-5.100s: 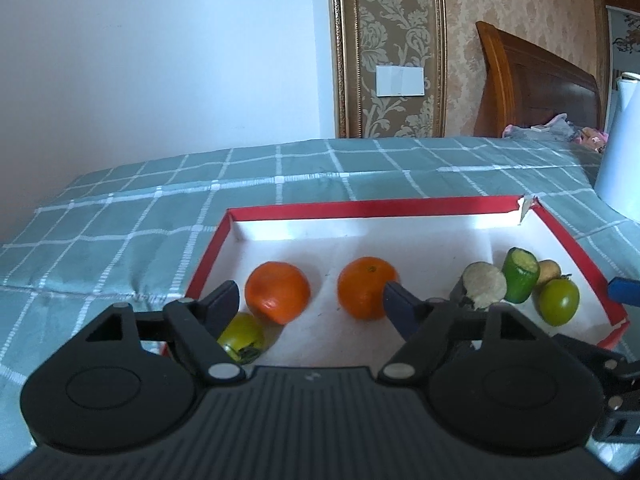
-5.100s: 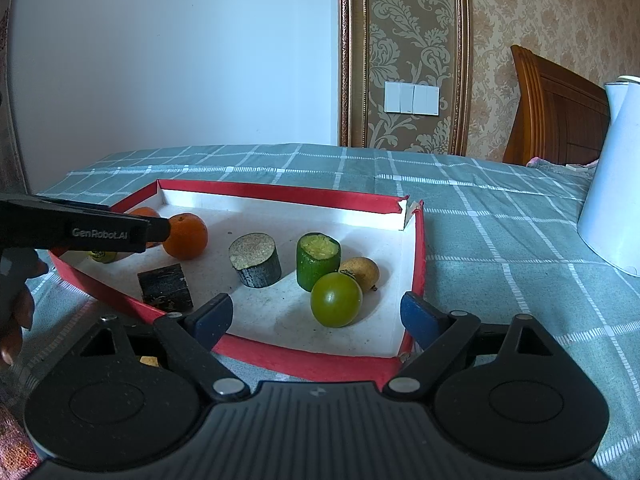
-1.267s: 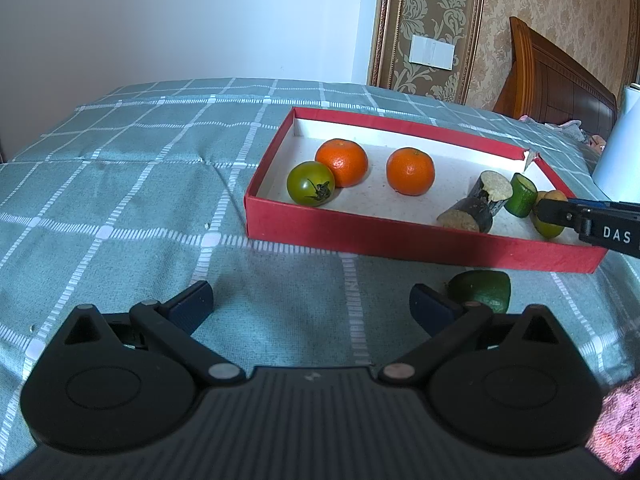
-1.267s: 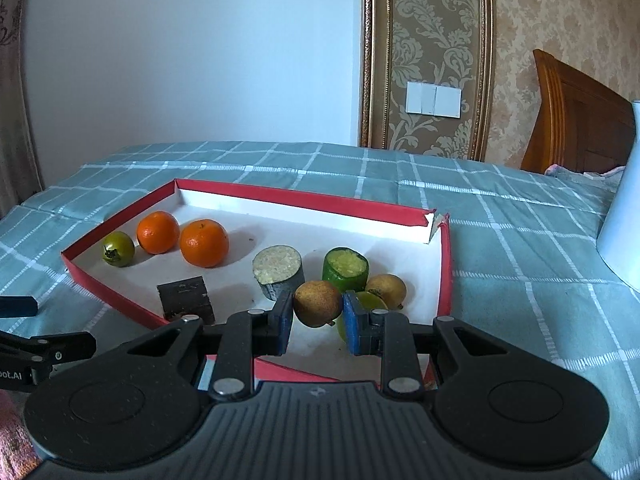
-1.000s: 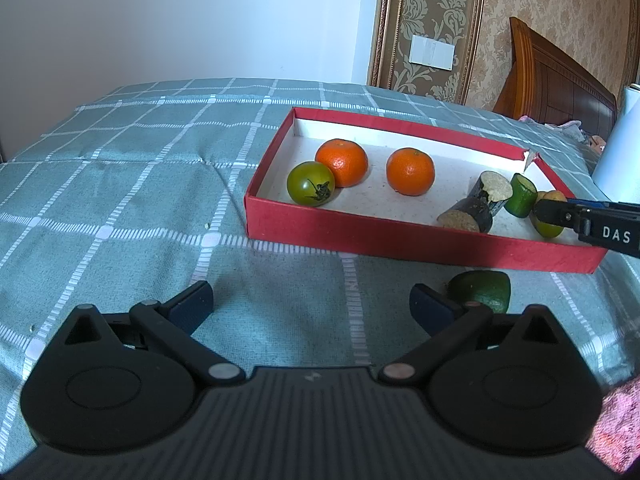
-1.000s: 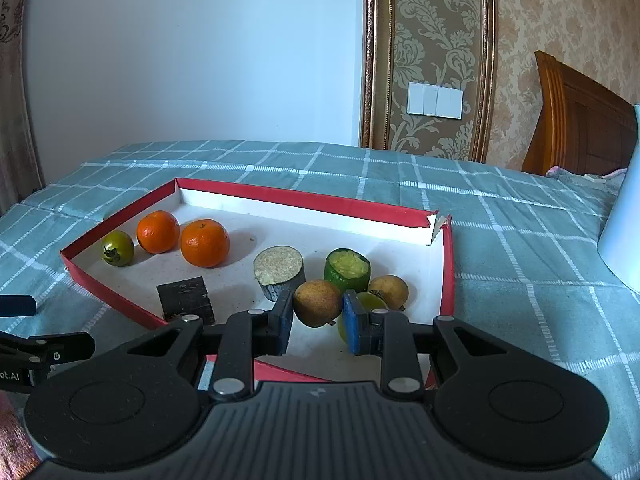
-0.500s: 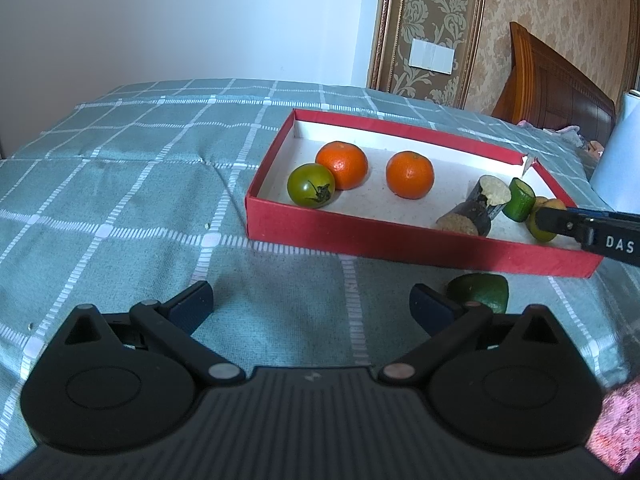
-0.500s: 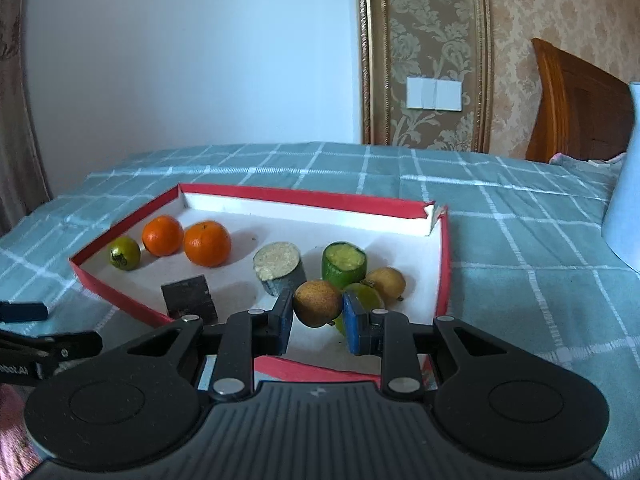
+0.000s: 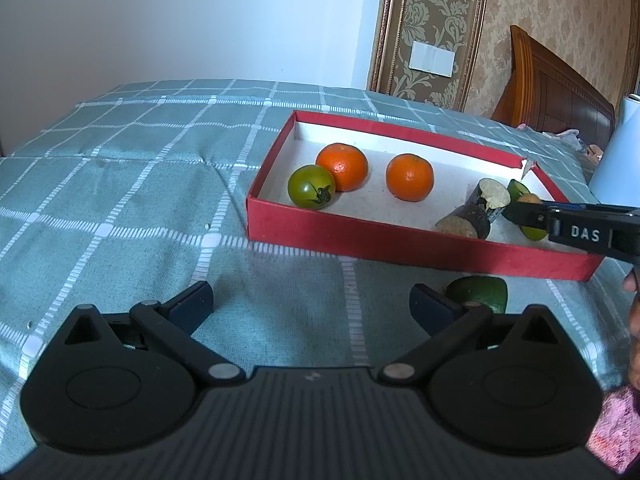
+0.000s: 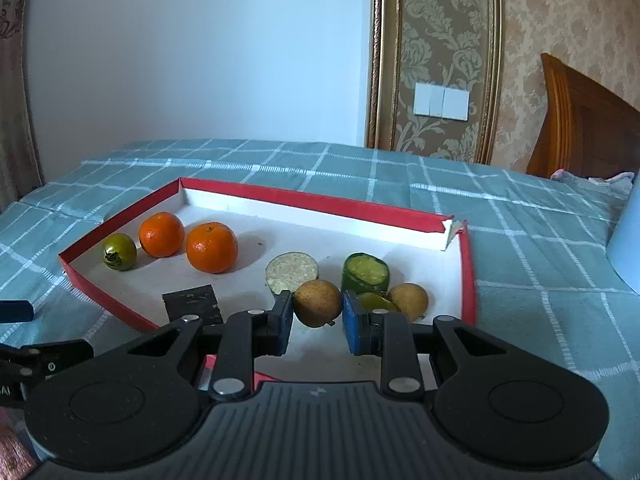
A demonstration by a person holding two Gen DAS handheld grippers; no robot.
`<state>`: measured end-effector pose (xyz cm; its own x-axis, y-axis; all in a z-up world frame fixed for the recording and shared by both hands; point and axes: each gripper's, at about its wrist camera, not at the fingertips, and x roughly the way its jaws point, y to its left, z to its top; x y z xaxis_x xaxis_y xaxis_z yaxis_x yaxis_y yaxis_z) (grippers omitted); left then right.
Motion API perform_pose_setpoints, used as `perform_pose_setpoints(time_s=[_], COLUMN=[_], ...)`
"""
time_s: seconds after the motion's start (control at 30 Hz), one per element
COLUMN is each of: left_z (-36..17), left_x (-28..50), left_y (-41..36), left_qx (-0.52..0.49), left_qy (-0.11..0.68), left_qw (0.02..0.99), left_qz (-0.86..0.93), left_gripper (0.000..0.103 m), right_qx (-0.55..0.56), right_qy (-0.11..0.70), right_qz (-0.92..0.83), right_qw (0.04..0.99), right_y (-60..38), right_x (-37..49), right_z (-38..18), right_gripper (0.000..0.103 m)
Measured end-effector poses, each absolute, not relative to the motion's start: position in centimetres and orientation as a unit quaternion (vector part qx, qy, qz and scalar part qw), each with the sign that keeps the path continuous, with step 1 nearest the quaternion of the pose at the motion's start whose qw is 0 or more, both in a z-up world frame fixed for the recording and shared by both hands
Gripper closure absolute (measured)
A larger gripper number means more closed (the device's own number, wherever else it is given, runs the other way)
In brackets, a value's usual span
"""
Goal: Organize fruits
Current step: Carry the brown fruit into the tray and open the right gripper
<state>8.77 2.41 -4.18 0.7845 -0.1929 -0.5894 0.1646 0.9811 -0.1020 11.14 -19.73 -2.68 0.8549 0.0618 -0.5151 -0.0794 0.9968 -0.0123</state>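
Observation:
My right gripper (image 10: 316,322) is shut on a small brown round fruit (image 10: 317,303), held over the near right part of the red box (image 10: 312,200). Inside the box lie a green tomato (image 10: 119,251), two oranges (image 10: 161,234) (image 10: 211,247), two dark cut pieces (image 10: 291,271) (image 10: 193,304), a green cut piece (image 10: 365,273), a green fruit (image 10: 376,302) and another brown fruit (image 10: 409,300). My left gripper (image 9: 312,308) stands open over the bedspread in front of the box, nothing between its fingers. A green fruit (image 9: 478,293) lies on the cloth beside its right finger.
The box sits on a teal checked bedspread (image 9: 120,184). A white kettle-like object (image 10: 626,248) stands at the right edge. A wooden headboard (image 10: 580,132) and a wall with a switch plate (image 10: 440,102) lie behind. A hand (image 9: 634,328) shows at the right edge of the left wrist view.
The right gripper, still shut on the brown fruit, has shifted slightly sideways over the box. The left gripper has stayed in place.

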Motion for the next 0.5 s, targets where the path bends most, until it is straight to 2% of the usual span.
perform_pose_setpoints(time_s=[0.5], left_z=[-4.19], left_x=[8.79], left_y=[2.43], left_qx=[-0.023], left_qy=[0.314], left_qw=[0.944], left_qz=[-0.095], left_gripper=[0.0], right_qx=[-0.019], right_qy=[0.293], right_qz=[0.033], right_qw=[0.955], right_y=[-19.12], right_x=[11.36], right_z=[-3.45], right_gripper=[0.077])
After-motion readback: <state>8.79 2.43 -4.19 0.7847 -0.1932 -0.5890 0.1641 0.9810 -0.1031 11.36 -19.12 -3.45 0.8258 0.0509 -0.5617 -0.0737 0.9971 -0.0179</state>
